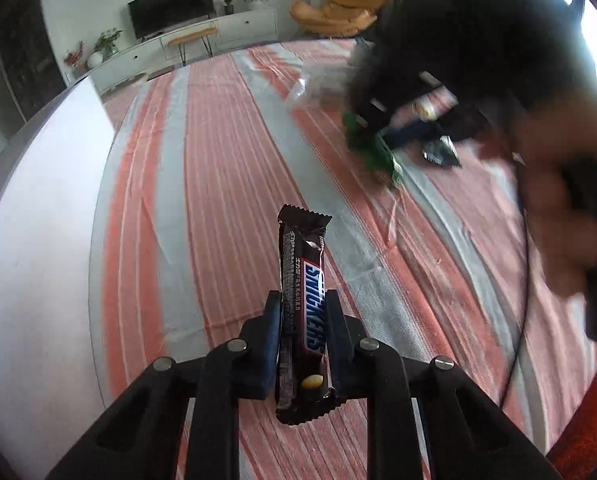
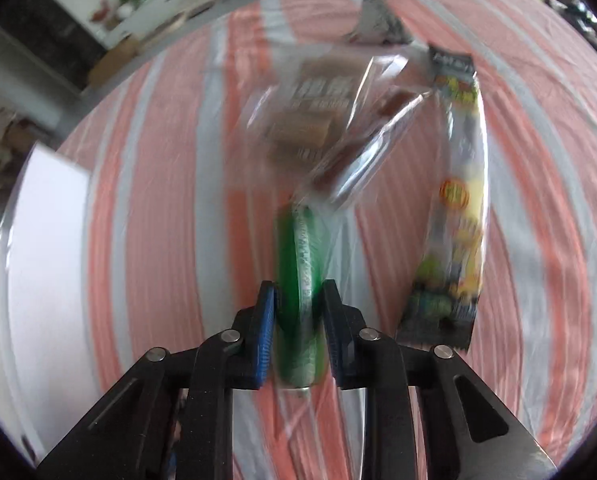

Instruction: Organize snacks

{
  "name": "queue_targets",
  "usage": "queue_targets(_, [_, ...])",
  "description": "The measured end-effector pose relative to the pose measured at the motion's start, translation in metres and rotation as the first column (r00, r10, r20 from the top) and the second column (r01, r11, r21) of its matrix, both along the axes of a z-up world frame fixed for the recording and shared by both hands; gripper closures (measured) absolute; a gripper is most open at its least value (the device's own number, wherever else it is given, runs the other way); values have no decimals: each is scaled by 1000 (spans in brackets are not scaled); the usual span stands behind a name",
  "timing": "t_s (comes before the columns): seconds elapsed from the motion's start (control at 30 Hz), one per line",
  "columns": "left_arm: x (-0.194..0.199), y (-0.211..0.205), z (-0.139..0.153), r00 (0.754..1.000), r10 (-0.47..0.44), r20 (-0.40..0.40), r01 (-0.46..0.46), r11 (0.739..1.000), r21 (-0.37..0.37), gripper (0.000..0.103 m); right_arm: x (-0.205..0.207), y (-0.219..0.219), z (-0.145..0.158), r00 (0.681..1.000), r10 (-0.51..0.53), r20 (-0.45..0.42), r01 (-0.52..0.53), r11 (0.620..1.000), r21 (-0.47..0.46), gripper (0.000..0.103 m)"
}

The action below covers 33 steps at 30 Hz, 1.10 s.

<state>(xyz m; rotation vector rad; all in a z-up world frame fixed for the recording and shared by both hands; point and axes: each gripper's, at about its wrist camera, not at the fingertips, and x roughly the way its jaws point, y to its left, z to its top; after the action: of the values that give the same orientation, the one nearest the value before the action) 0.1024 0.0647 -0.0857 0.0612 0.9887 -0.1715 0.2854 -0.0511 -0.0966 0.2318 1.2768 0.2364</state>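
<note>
1. Left claw: closed on a Snickers bar. Bar stands on edge between the pads, one crimped end sticking out ahead, the other hanging back toward the camera. Held above the striped cloth covering the desk.
2. Right claw: closed on a green snack pack, pads pressed on both sides, pack running lengthwise out past the fingertips. View is motion-blurred.
3. Left wrist view also catches the right claw as a dark blur at upper right, green pack under it, a hand blurred at the right edge.
4. On the cloth ahead of the right claw: a clear bag with brown pieces just beyond the green pack's tip; contact unclear through the blur. A long yellow-and-black packet lies to the right of it, apart from the claw. A small silver-dark wrapper further back.
5. White panel along the left side of the cloth.
</note>
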Motion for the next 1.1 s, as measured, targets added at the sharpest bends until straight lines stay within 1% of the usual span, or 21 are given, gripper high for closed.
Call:
queue_targets(0.03, [-2,5,2,1000,10,0,-10,999,-31,83,-12,-8,2,1000,7,13,-8,998,61,80])
queue_targets(0.1, [-9,18,13,1000,29,-2,-29,991,-131,83,-30,-23,9,999,18,34,-22,990,136,80])
queue_targets(0.13, [-13,23,18,1000,29,1,-29,986,-167,83,-44,-34,14,999,17,49,-25,983,183,80])
queue_targets(0.2, [-23,29,32,1000,21,13,-18,974,-224,83,-63,-48,19,999,10,53,-23,971,239,80])
queue_targets(0.33, [-53,34,63,999,-8,47,22,947,-320,83,-97,-61,32,997,-5,73,-16,960,280,80])
queue_targets(0.37, [-63,35,71,998,-15,57,33,940,-340,83,-104,-62,41,997,-8,80,-16,955,295,80])
queue_targets(0.43, [-76,38,84,997,-21,71,45,928,-369,83,-116,-57,49,995,-4,98,-27,950,311,80])
queue_targets(0.53, [-94,51,105,996,-14,87,49,907,-417,83,-129,-50,71,990,20,138,-66,939,338,80])
queue_targets(0.63, [-112,68,132,992,16,124,40,896,-442,83,-146,-34,93,981,53,186,-118,926,358,80])
queue_targets(0.73, [-131,99,159,984,74,165,13,882,-472,83,-162,-15,121,967,102,234,-187,909,373,80])
queue_targets(0.87, [-151,148,181,961,183,205,-70,884,-462,83,-175,27,153,941,182,286,-290,869,400,80])
queue_targets(0.93, [-158,178,184,941,258,217,-143,888,-436,83,-179,51,165,926,223,306,-340,846,411,80])
queue_targets(0.97, [-160,195,182,928,303,215,-192,886,-422,83,-181,67,170,916,249,315,-369,830,417,80])
queue_targets(1.03, [-161,224,174,906,375,195,-270,868,-416,83,-186,98,178,893,300,335,-425,806,412,79])
queue_targets(1.1, [-160,249,160,878,443,180,-357,857,-371,83,-188,130,177,869,347,354,-475,786,395,79])
